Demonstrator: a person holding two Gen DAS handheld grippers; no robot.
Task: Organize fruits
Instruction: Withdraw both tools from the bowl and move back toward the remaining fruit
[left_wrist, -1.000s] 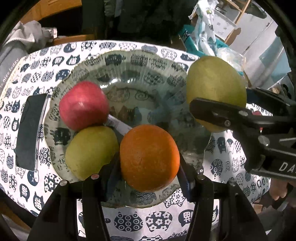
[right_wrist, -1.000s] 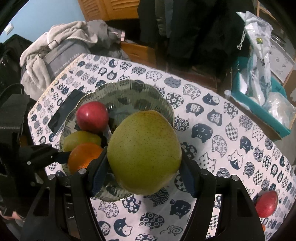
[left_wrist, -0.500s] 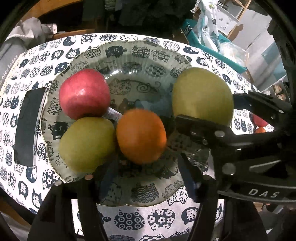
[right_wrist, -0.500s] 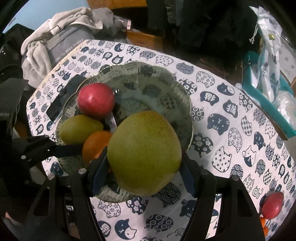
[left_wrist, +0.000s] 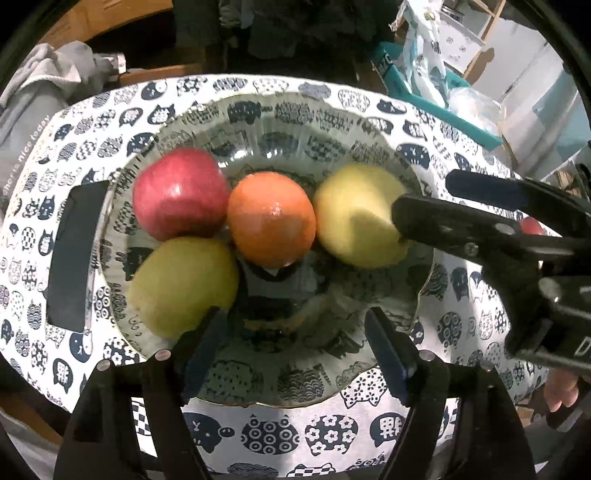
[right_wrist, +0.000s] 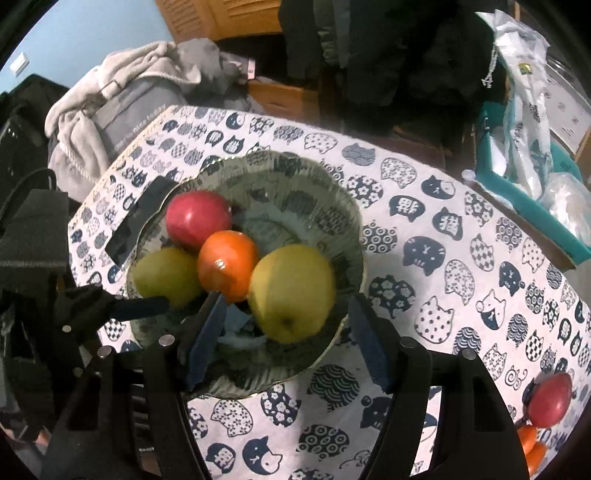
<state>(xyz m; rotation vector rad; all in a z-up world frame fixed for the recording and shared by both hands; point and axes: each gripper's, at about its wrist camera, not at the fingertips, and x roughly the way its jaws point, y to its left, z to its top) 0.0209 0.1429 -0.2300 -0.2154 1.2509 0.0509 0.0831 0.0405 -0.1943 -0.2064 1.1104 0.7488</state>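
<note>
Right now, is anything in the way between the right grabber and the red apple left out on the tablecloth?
Nothing visible blocks it. The right gripper is open over the glass bowl, and the loose red apple lies on bare tablecloth off to its right, beside some orange fruit.

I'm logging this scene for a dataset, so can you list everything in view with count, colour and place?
glass bowl: one, clear with scalloped rim, on the tablecloth.
red apple: one, red, in the bowl at the far left.
orange: one, orange, centre of the bowl.
left pear: one, yellow-green, in the bowl at the near left.
right pear: one, yellow-green, in the bowl on the right.
loose fruit: one red and at least two orange pieces, near right table edge.
phone: one, black, left of the bowl.
tablecloth: one, white with navy cats.
teal bin: one, far right.
left tool: open, empty.
right tool: open, around the right pear.
</note>
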